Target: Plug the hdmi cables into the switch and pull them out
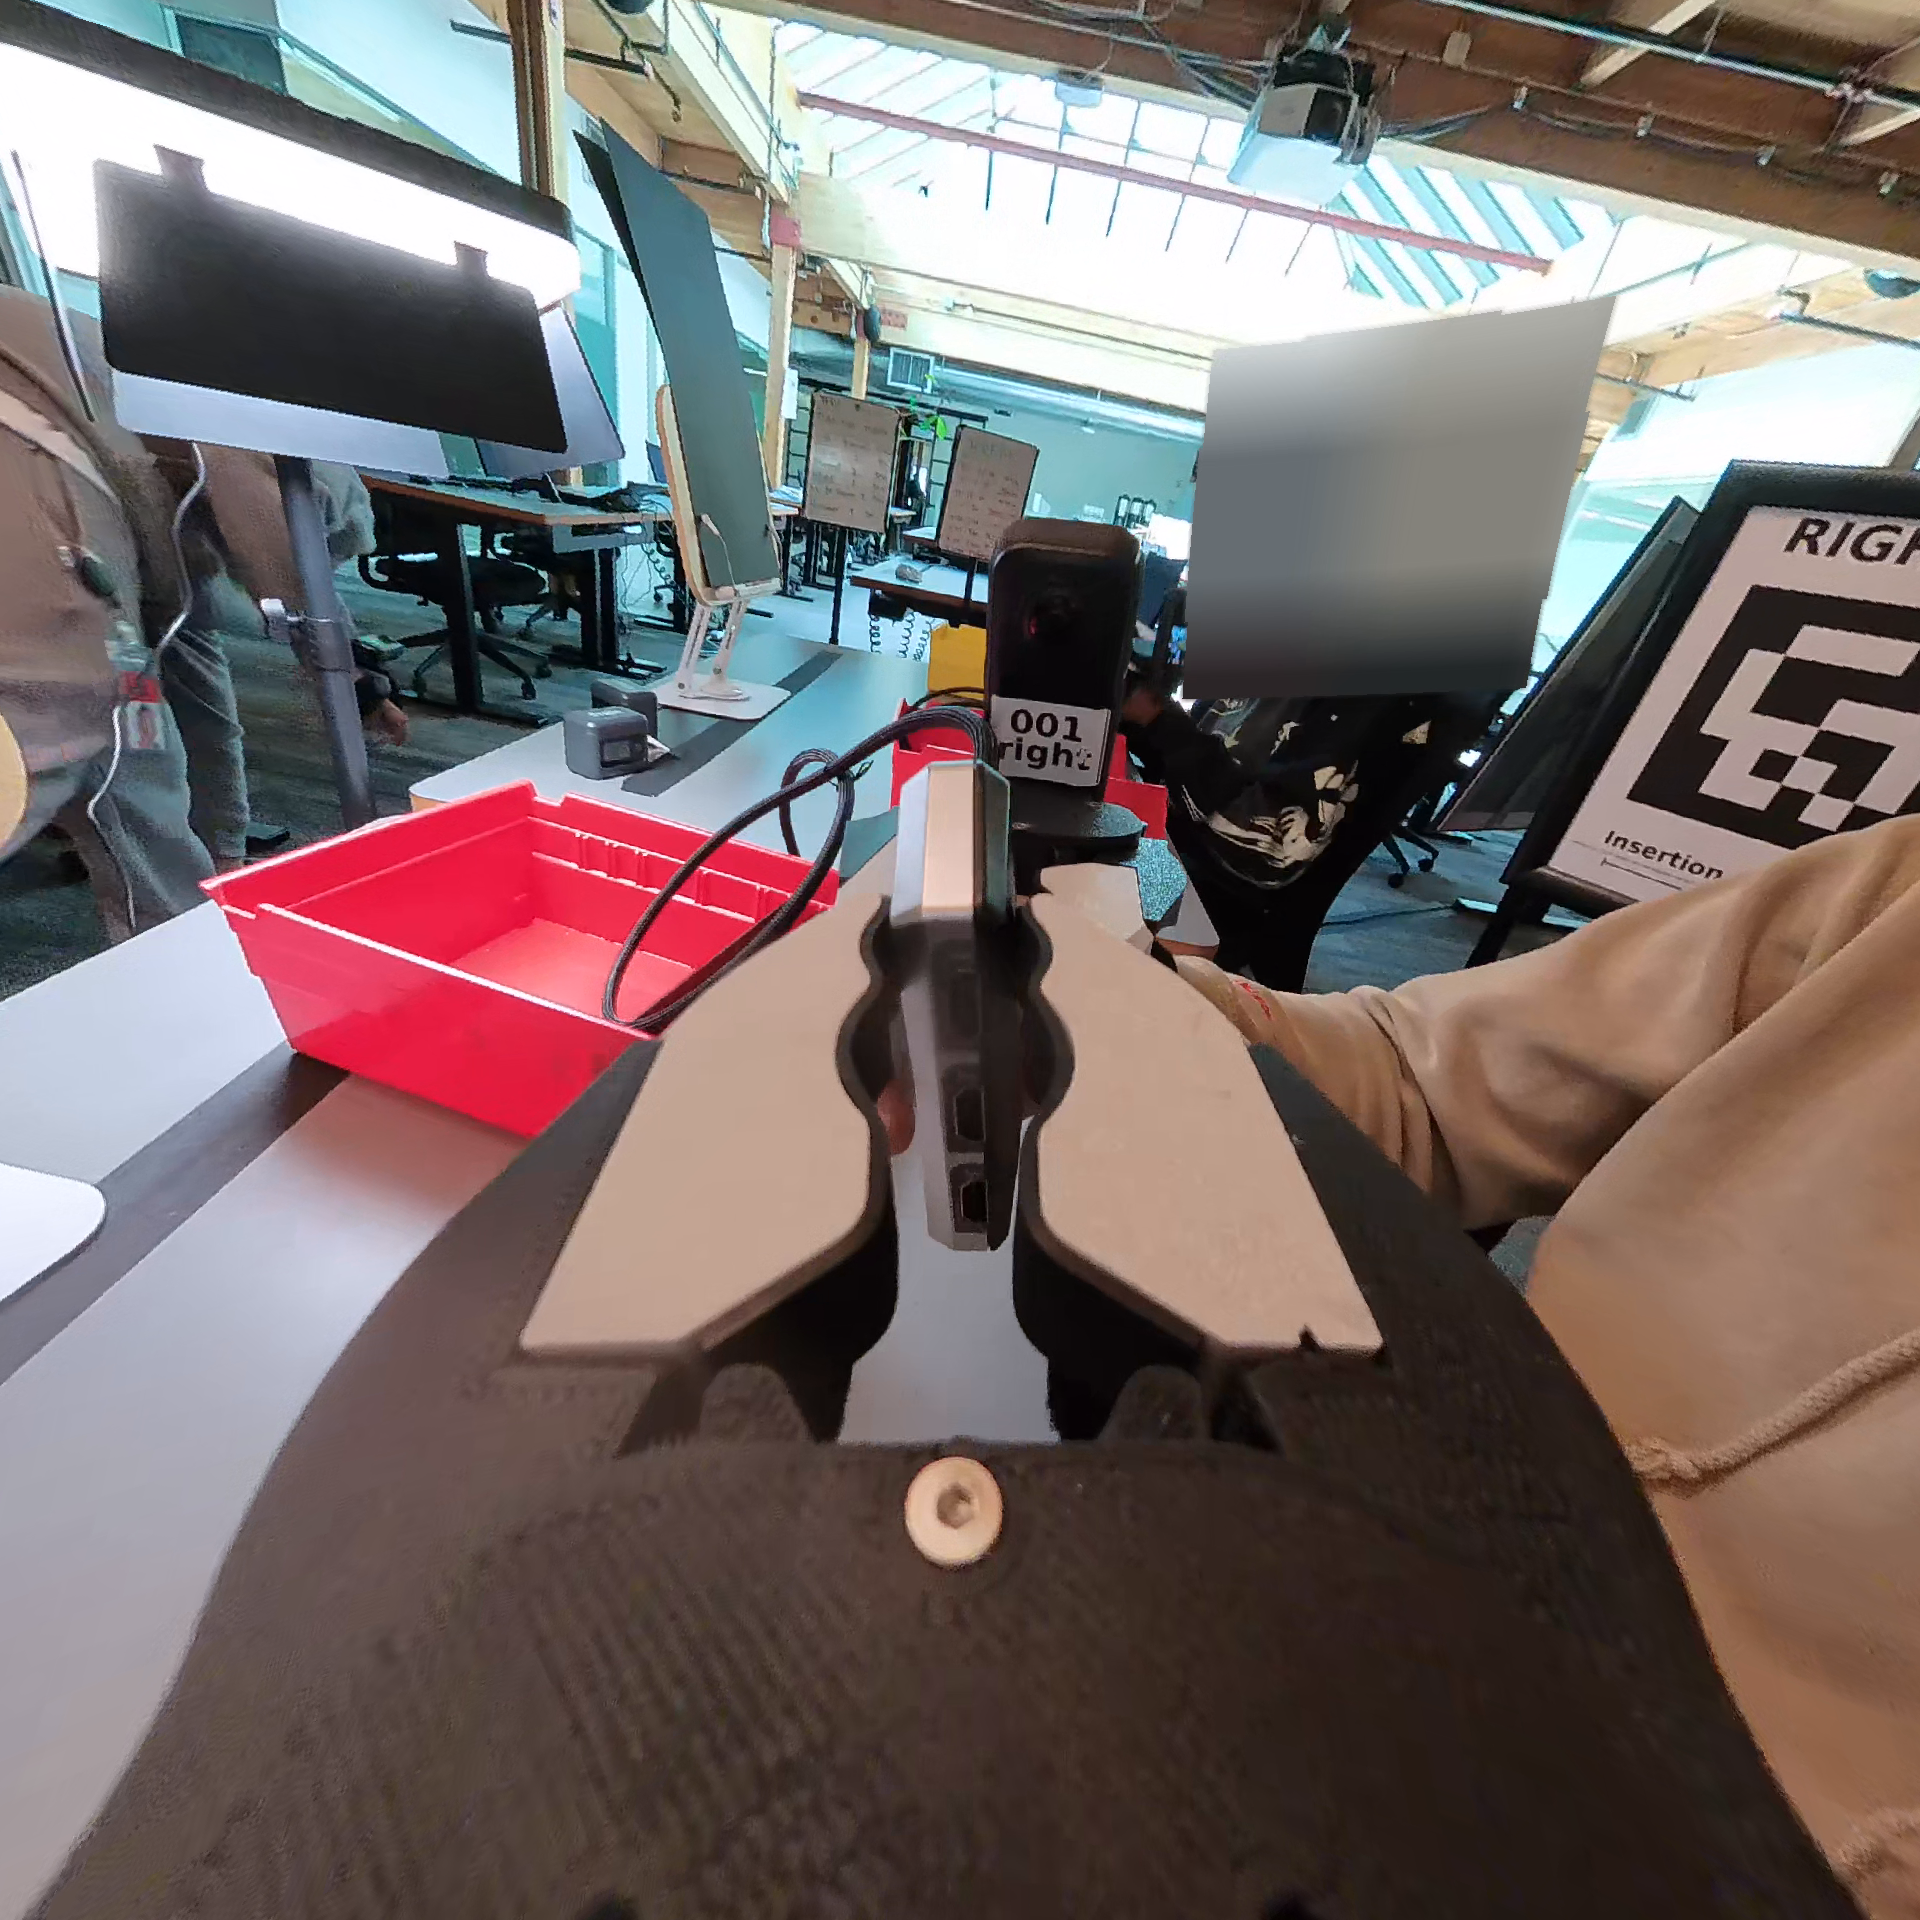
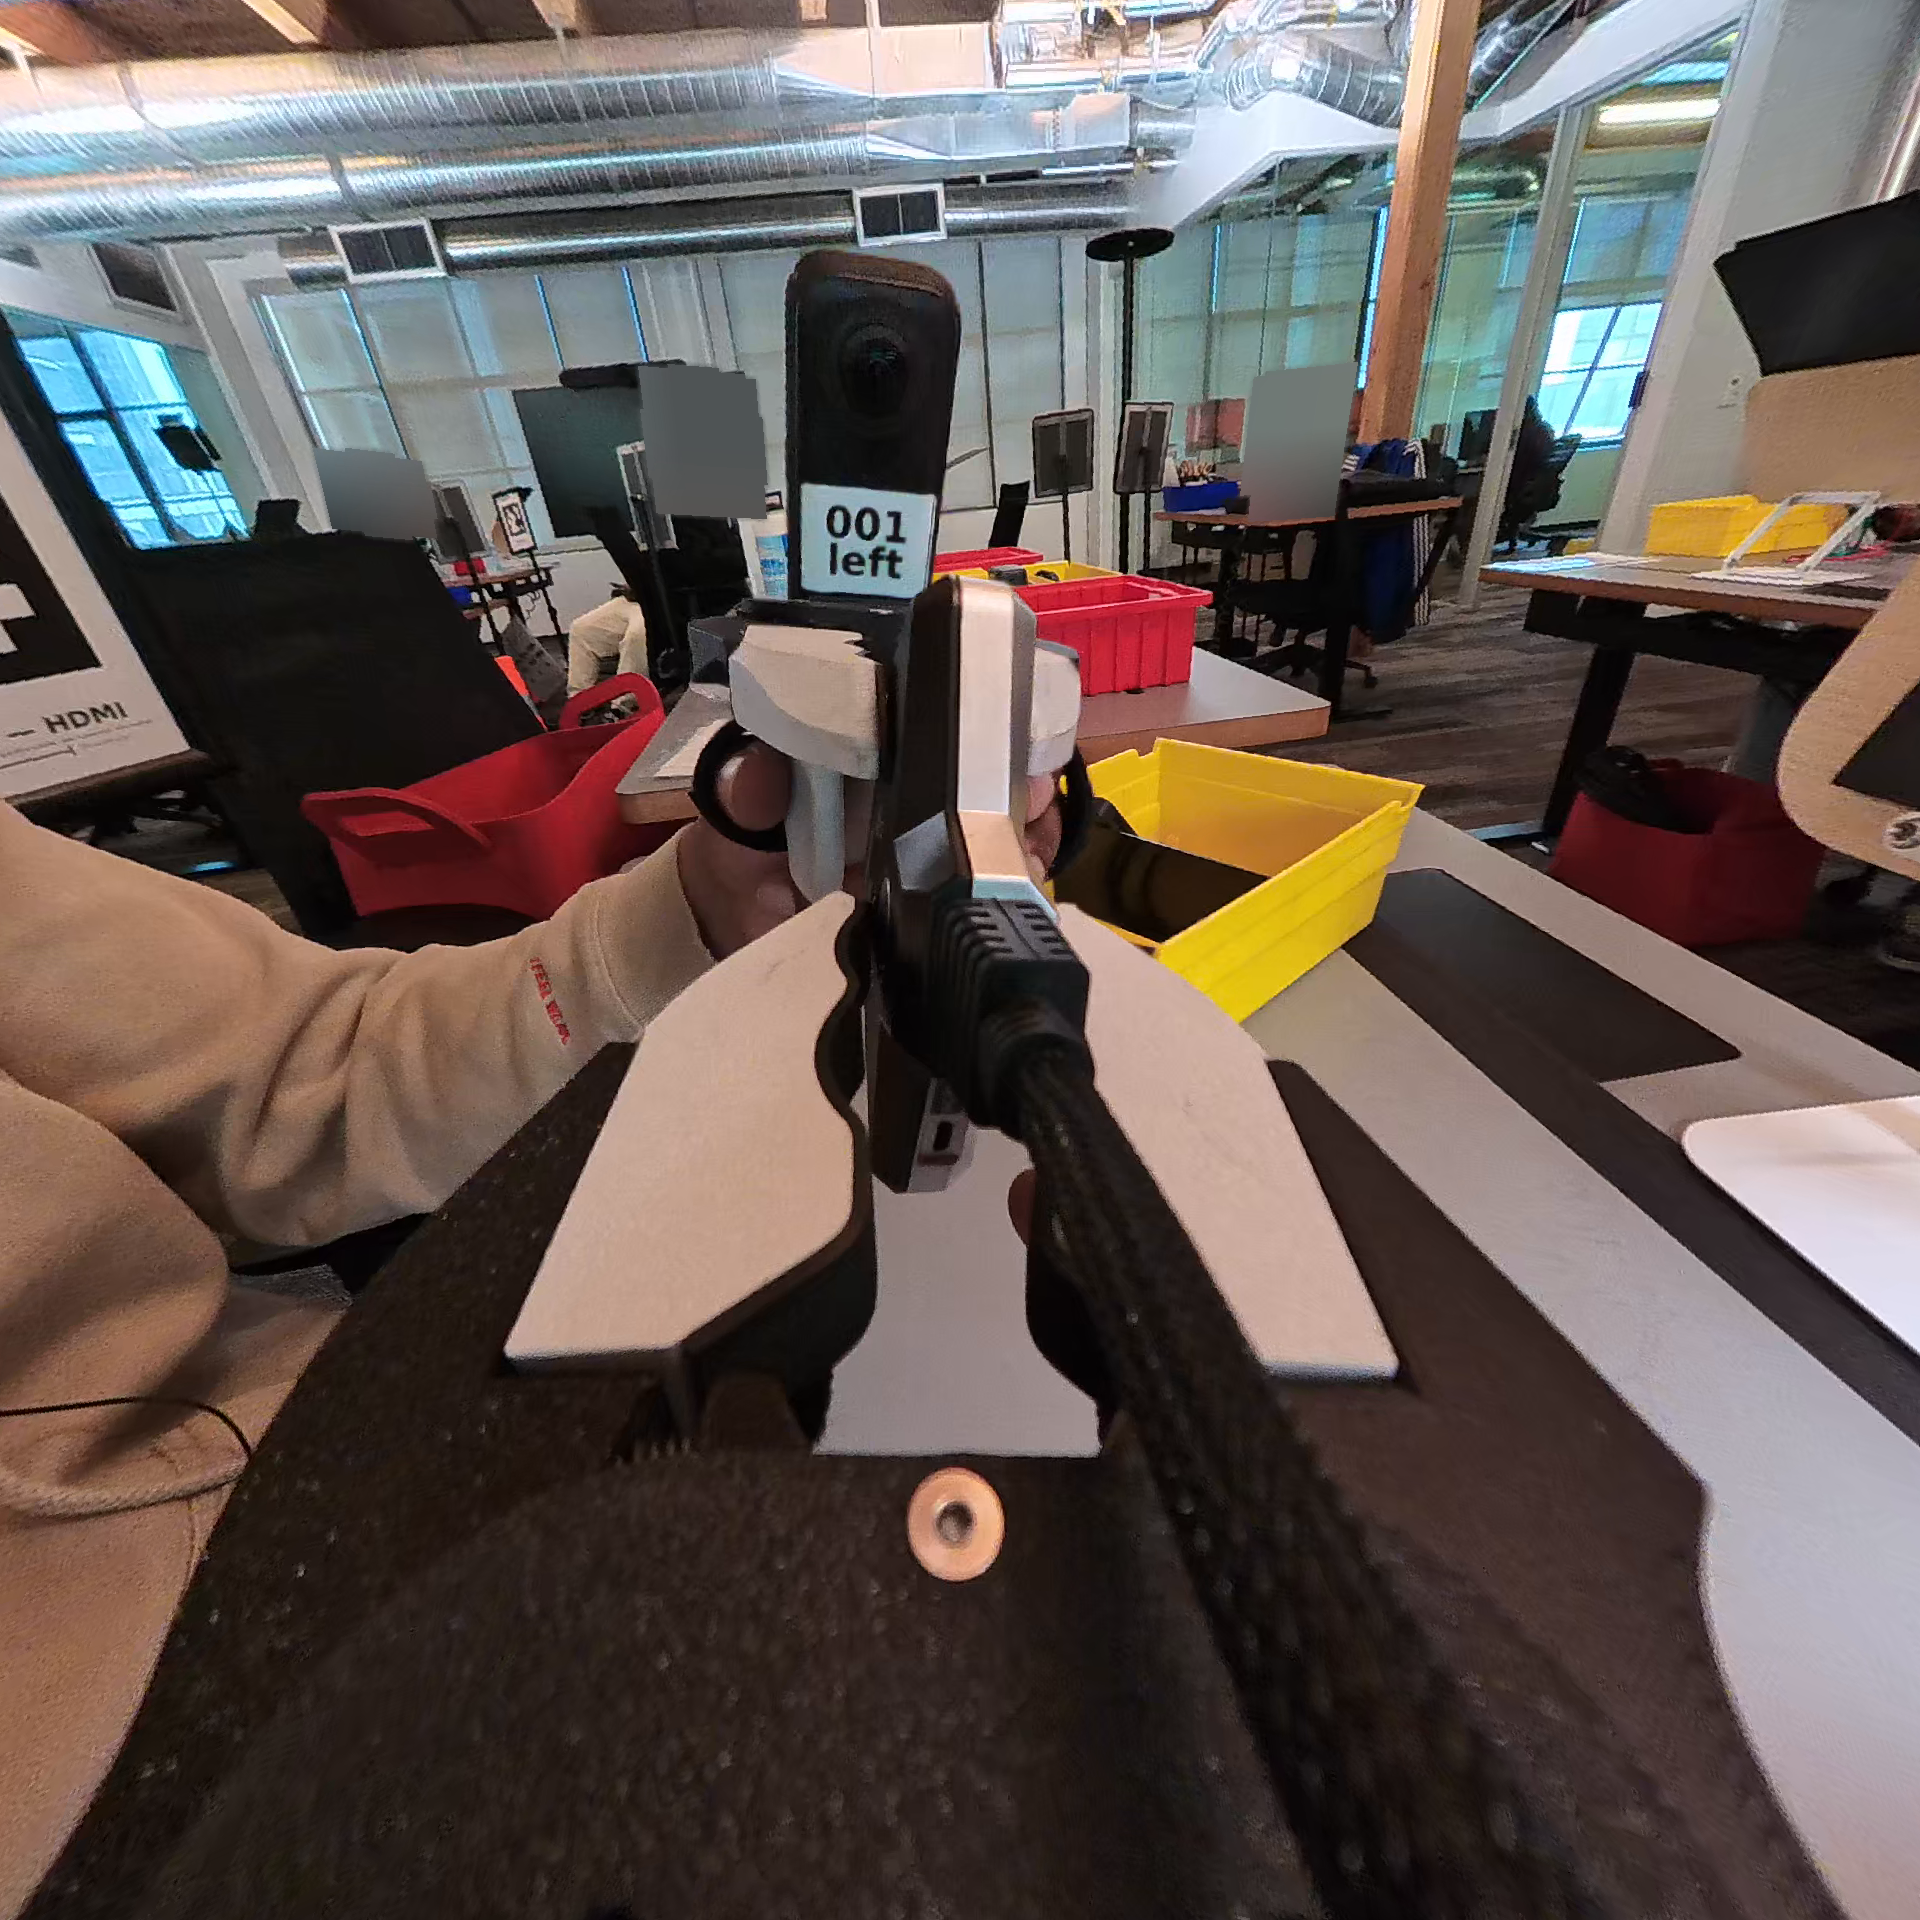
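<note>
Switch (image 1: 951, 1039) stands upright at frame centre in the left wrist view, its long axis vertical, pinched between the closed left tongs (image 1: 951, 1049). Right tongs (image 2: 966, 1039) grip the HDMI cable (image 2: 1195, 1351) by its plug (image 2: 997, 966), which sits level with the switch's ports, apparently seated. Each wrist camera (image 2: 871, 416) carries a white printed label; a marker board (image 1: 1766, 707) stands at right.
</note>
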### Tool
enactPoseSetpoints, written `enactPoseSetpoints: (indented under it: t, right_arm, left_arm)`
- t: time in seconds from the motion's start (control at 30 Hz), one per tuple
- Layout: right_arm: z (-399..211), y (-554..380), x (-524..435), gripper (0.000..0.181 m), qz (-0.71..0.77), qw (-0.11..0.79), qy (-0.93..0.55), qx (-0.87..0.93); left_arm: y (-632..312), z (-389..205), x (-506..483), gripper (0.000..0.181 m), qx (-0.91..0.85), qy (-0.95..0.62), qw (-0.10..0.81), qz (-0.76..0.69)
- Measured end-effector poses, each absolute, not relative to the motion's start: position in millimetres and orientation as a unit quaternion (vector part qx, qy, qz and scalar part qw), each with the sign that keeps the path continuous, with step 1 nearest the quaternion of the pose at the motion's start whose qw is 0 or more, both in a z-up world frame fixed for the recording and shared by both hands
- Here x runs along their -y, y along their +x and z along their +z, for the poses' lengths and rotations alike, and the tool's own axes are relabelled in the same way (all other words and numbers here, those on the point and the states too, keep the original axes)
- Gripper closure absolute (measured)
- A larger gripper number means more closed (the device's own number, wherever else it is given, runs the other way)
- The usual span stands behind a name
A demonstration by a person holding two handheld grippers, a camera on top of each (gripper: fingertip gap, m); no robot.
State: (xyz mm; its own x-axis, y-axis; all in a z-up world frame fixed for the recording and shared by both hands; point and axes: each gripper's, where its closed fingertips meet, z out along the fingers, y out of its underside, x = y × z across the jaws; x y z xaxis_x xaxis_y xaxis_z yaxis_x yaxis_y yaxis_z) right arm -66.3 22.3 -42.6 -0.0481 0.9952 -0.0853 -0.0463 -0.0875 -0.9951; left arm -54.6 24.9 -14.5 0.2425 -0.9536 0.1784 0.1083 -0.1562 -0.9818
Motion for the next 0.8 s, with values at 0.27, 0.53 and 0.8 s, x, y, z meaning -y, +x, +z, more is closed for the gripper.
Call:
enactPoseSetpoints:
  t: [0.27, 0.53, 0.8]
  right_arm:
    - [-44, -65, -30, 0.15, 0.56, 0.462, -0.515, 0.455]
    - [-45, -58, -27, 0.156, 0.553, 0.456, -0.502, 0.484]
    - [-18, -17, -57, 0.157, 0.532, 0.508, -0.511, 0.444]
  left_arm:
    - [-53, -15, -34, 0.159, -0.339, -0.6, 0.548, -0.474]
    - [-51, -17, -34, 0.157, -0.34, -0.602, 0.541, -0.478]
    - [-141, 8, -44, 0.15, -0.318, -0.639, 0.62, -0.327]
